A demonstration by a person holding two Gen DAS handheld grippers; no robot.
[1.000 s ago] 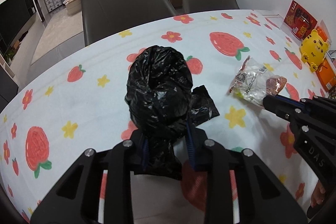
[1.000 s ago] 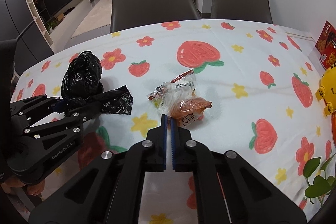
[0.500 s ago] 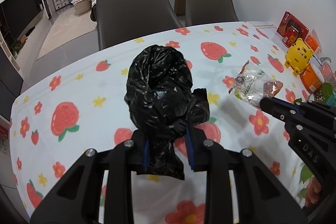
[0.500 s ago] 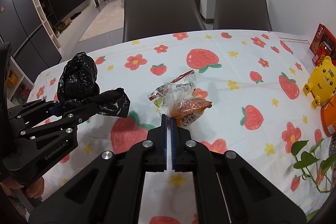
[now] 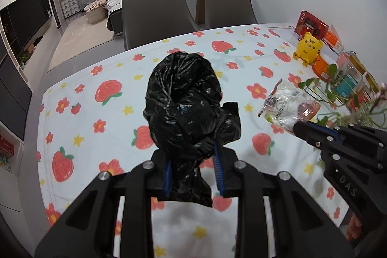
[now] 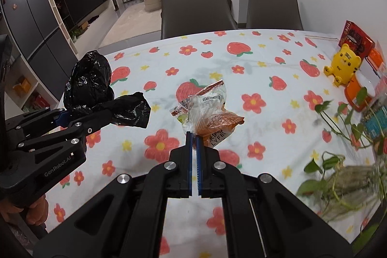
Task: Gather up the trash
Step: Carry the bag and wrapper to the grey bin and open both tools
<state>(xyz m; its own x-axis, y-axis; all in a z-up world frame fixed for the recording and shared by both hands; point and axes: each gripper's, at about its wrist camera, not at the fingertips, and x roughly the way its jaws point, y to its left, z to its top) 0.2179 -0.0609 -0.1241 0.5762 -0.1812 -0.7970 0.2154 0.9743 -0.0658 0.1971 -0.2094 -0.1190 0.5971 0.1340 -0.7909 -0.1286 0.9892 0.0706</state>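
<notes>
My left gripper (image 5: 193, 158) is shut on a black plastic trash bag (image 5: 185, 103) and holds it up above the strawberry-print table (image 5: 96, 117). The bag also shows at the left of the right wrist view (image 6: 96, 91). My right gripper (image 6: 194, 137) is shut on a clear and orange snack wrapper (image 6: 208, 113), also lifted off the table. The wrapper shows in the left wrist view (image 5: 287, 108) at the tip of the right gripper (image 5: 300, 128).
Two grey chairs (image 5: 154, 13) stand at the table's far side. A yellow tiger figure (image 6: 342, 64), red and orange boxes (image 6: 355, 38) and a trailing green plant (image 6: 343, 161) line the table's right edge.
Both grippers have risen and pulled back from the table with the bag and the wrapper still held. More of the table and the plant at the right now show.
</notes>
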